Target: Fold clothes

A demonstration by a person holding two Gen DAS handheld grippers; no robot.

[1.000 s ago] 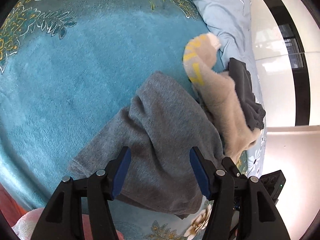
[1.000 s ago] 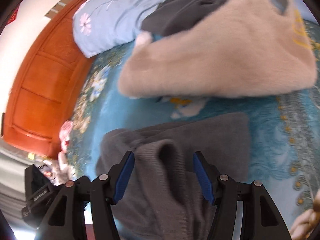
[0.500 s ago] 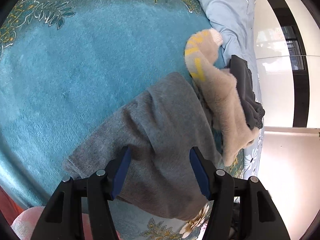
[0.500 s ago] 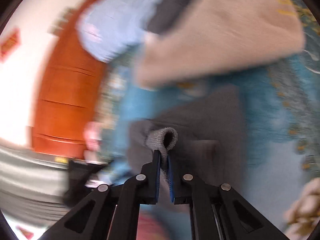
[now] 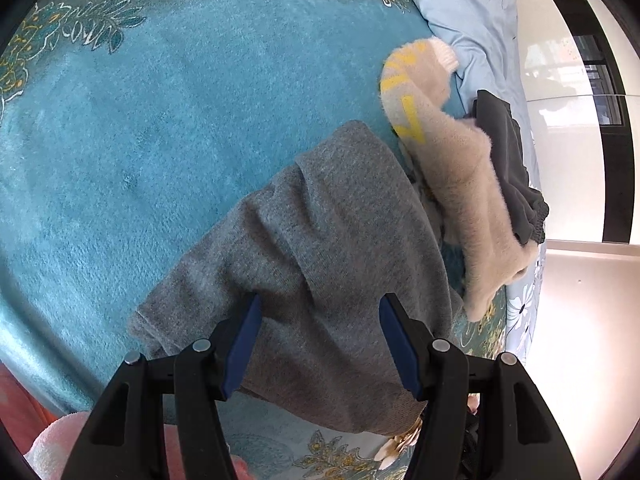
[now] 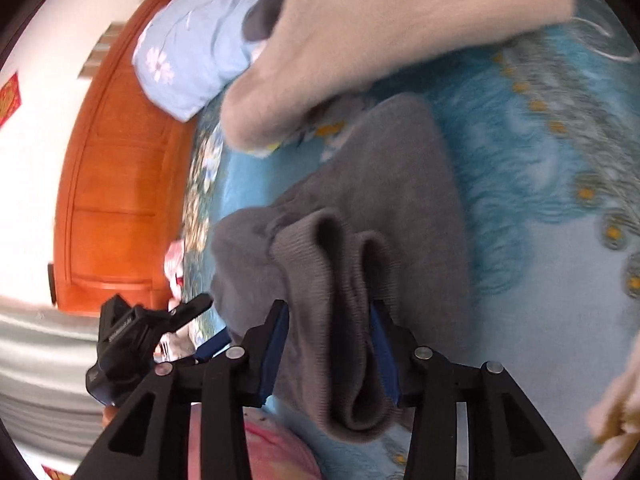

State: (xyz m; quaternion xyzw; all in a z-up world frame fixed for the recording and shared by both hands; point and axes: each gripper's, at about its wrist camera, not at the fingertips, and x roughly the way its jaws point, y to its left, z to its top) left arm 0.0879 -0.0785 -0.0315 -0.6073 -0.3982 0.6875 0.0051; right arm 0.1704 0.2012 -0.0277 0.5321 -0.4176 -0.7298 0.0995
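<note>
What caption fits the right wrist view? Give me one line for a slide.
Right gripper, jaws apart, straddles a bunched ribbed edge of the grey sweater on a teal bedspread.

Left wrist cam sits close over the bed, looking down and forward past its own left gripper (image 5: 320, 312) at the grey sweater (image 5: 320, 248), with the teal blanket (image 5: 140, 140) filling the upper left of the frame. Right wrist cam is even closer in, the same grey sweater (image 6: 380, 208) bunched at its right gripper (image 6: 328, 316). Both views share the sweater, the blanket (image 6: 520, 240) and the beige fleece (image 5: 464, 168) (image 6: 380, 40).
</note>
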